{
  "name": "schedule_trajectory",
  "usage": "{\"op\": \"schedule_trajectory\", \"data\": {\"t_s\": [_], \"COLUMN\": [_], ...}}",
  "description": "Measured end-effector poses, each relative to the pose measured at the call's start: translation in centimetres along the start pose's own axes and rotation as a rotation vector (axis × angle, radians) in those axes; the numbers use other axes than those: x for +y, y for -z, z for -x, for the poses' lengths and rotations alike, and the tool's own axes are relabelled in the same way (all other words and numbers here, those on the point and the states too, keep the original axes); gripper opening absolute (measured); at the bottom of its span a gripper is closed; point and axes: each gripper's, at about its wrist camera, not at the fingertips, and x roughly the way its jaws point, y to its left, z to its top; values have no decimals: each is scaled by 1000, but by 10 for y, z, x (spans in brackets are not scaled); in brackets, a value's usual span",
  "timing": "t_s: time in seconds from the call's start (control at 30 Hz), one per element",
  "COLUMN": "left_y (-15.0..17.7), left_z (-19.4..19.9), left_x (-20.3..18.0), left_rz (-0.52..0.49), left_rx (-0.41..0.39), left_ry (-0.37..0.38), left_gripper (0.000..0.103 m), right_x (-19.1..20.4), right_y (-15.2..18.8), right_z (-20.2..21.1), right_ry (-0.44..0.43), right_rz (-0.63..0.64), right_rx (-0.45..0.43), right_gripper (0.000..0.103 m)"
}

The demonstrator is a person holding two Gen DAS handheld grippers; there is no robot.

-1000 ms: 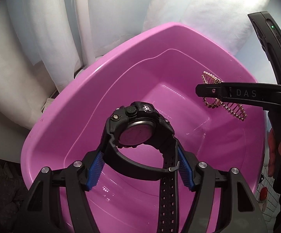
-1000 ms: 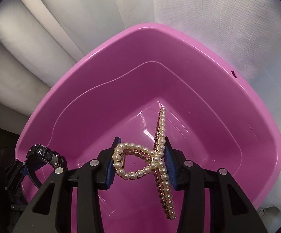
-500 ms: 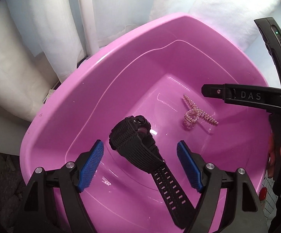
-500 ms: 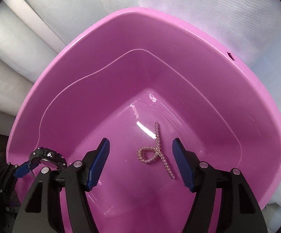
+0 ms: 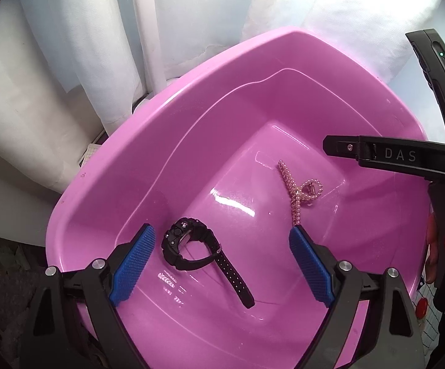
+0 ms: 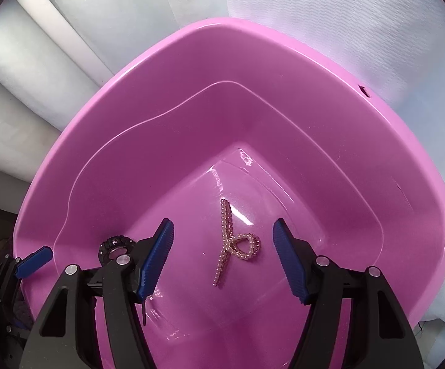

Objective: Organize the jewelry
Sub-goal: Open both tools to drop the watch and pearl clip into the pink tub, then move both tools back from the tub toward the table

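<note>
Watch (image 5: 188, 246) and pearl clip (image 5: 299, 192) lie apart on the pink basin (image 5: 105, 184) floor, clear of its walls. Left gripper (image 5: 222, 261) has just spread wider; right gripper (image 6: 224, 256) hangs spread, both empty.

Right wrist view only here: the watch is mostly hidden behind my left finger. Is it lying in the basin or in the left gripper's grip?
Observer: Lying loose. The black watch rests on the floor of the pink basin, with its strap tail stretched out flat.
Operator: Left jaws?
Observer: The left gripper has just been opening. Its jaws stand wide, and the watch shows between the pads with neither touching it.
Operator: Strap against the clip?
Observer: No. The pearl clip lies apart from it, with bare floor between them.
</note>
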Motion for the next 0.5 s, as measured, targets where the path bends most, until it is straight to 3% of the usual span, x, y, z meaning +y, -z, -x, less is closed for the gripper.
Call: {"op": "schedule_trajectory", "data": {"t_s": [0.5], "left_y": [7], "left_z": [30], "left_x": [-6], "left_rz": [-18], "left_rx": [-93], "left_ry": [-13], "left_gripper": [87], "right_x": [5], "right_y": [32], "right_z": [18], "right_ry": [-8], "right_rz": [8], "right_rx": [-57], "right_gripper": [64]}}
